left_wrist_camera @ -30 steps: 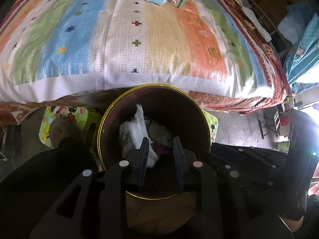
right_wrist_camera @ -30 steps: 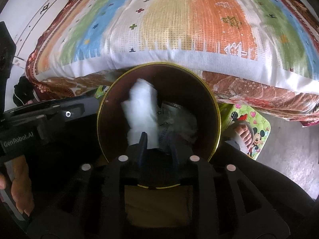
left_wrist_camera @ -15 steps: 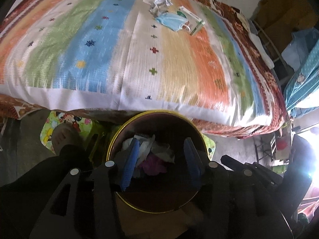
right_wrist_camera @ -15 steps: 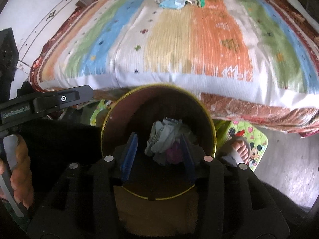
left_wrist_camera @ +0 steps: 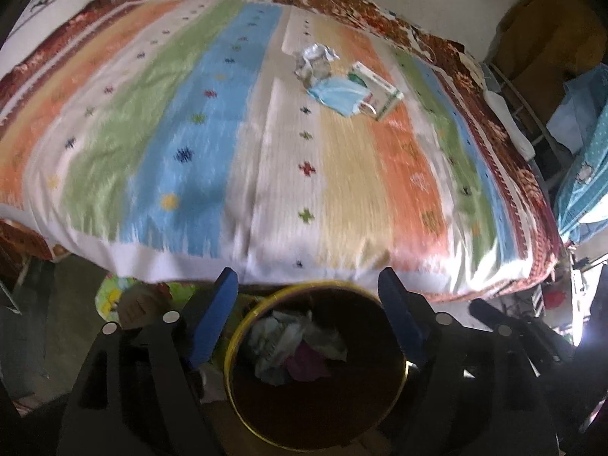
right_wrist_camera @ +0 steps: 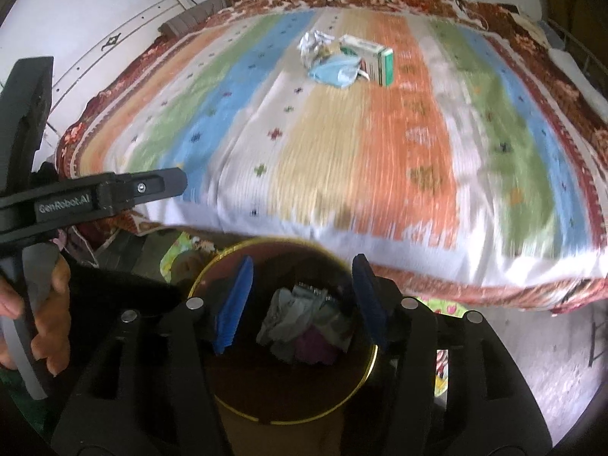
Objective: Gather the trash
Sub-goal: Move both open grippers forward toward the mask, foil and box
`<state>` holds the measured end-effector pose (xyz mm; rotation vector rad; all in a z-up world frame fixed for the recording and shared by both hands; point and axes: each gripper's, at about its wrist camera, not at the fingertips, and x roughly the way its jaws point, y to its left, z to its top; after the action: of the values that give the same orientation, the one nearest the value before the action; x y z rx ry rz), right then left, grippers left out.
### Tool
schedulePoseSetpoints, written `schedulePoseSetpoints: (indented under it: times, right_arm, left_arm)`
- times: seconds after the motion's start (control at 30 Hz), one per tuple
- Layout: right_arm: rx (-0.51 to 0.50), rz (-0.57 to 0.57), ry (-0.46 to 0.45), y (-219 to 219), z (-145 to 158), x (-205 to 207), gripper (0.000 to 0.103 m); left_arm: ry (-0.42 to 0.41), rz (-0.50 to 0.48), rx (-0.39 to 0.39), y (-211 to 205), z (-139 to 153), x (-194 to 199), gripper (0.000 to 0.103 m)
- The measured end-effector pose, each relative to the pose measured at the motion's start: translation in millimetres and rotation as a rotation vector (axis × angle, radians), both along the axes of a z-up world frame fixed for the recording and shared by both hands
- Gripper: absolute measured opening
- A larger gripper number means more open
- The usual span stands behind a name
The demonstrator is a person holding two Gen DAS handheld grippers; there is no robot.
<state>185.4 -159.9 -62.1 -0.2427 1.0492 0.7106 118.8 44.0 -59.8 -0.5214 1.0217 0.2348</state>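
Blue pads of the left gripper (left_wrist_camera: pixel 306 309) stand wide apart with nothing between them; its jaws have just been opening, and the bin (left_wrist_camera: pixel 243 345) sits below the gap at six o'clock in its view. The right gripper (right_wrist_camera: pixel 302 298) is also parted, less widely, and empty, its jaws likewise just opening over the same bin (right_wrist_camera: pixel 201 285). A hand (right_wrist_camera: pixel 49 311) on the other tool's handle shows at nine o'clock of the right view.

Inside the round, yellow-rimmed bin lies a heap of crumpled pale wrappers (left_wrist_camera: pixel 283 338) with a magenta scrap (left_wrist_camera: pixel 306 366) beside them, all loose and below the rim.

Out on the bed (left_wrist_camera: pixel 190 152), toward twelve o'clock, three pieces remain close together: a crumpled wrapper (left_wrist_camera: pixel 315 62), a blue face mask (left_wrist_camera: pixel 340 95) touching it, and a small green-and-white box (left_wrist_camera: pixel 376 89) against the mask's far side, at about one o'clock from it.

Judged from this, the drop is done and the next reach is for that cluster. It would go best with jaws kept open on approach, each gripper taking a separate piece, pinching the mask by its bunched middle rather than a loop, and the box across its narrow faces so it does not twist out.
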Motion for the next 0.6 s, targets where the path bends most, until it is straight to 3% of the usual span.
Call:
schedulePoseSetpoints:
  times: [0.2, 0.47, 0.6]
  right_arm:
    - [0.019, -0.008, -0.027, 9.3, 10.4, 25.2, 0.061]
    - [0.067, -0.057, -0.021, 12.3, 15.4, 57.8, 0.079]
    - [0.084, -0.071, -0.031, 16.2, 17.1, 71.4, 0.085]
  left_arm:
    - [-0.024, 0.043, 0.010, 19.6, 10.1, 14.9, 0.085]
    - [-0.044, 0.060, -0.011, 38.0, 17.0, 46.4, 0.096]
    - [-0.058, 0.063, 0.037, 44.3, 20.8, 66.6, 0.097]
